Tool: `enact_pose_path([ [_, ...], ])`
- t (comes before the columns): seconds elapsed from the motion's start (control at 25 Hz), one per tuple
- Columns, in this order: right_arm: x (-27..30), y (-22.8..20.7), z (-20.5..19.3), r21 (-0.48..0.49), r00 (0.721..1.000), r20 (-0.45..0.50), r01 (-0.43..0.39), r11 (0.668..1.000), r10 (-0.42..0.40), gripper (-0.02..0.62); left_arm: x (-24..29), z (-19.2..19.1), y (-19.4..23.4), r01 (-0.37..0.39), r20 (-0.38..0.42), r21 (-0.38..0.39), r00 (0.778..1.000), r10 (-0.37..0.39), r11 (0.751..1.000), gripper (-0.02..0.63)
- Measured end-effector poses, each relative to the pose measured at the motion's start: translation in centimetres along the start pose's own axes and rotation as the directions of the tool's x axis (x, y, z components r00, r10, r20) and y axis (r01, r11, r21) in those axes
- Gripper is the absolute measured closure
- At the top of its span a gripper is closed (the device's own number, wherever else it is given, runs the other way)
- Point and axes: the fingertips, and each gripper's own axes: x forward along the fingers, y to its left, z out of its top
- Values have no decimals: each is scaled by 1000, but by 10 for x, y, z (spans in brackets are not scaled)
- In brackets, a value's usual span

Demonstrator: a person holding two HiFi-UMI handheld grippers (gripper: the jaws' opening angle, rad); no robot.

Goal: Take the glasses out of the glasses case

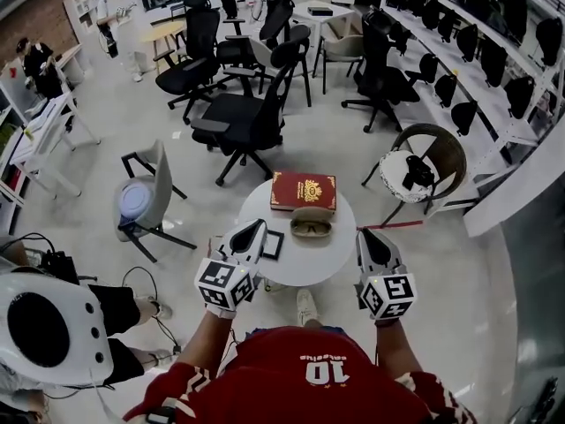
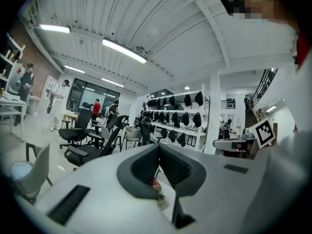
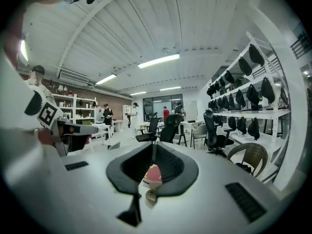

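Head view: looking steeply down onto a small round table [image 1: 300, 270]. Showing a tan case [image 1: 311, 225] lying near the table's middle, just in front of a red book [image 1: 303, 191] and touching neither gripper. Not making clear whether the case's lid is up. Holding the left gripper [image 1: 257, 227] over the table's left edge, beside a black square [image 1: 273, 245], and the right gripper [image 1: 364, 236] at the right edge, both pointing roughly level and flanking the case. Left gripper view: showing that gripper's jaws pressed together at the tips, pinching nothing. Right gripper view: showing the jaws likewise meeting at the tips, empty, with the book peeking through the gap below them. Standing beyond the table: black office chairs [image 1: 243, 117].
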Motion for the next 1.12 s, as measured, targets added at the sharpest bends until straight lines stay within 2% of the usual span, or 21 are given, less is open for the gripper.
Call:
enact_pose_path([
  [0.24, 30, -34, 15, 12, 999, 41, -2, 1000, 1, 560, 32, 12, 6, -12, 1, 43, 1000, 12, 999, 597],
  [0.6, 54, -37, 10, -26, 997, 54, -57, 998, 59, 557, 54, 12, 12, -11, 18, 56, 1000, 11, 998, 597],
  [0.72, 60, -35, 9, -34, 996, 49, -70, 997, 71, 507, 58, 9, 11, -4, 12, 57, 1000, 3, 998, 597],
  [0.92, 63, -35, 5, -33, 995, 38, -89, 996, 90, 462, 62, 5, 4, 9, 9, 51, 1000, -9, 999, 597],
  [1.12, 68, -35, -12, -23, 994, 4, -107, 994, 108, 457, 63, -2, 1, 10, 1, 53, 1000, -10, 999, 597],
])
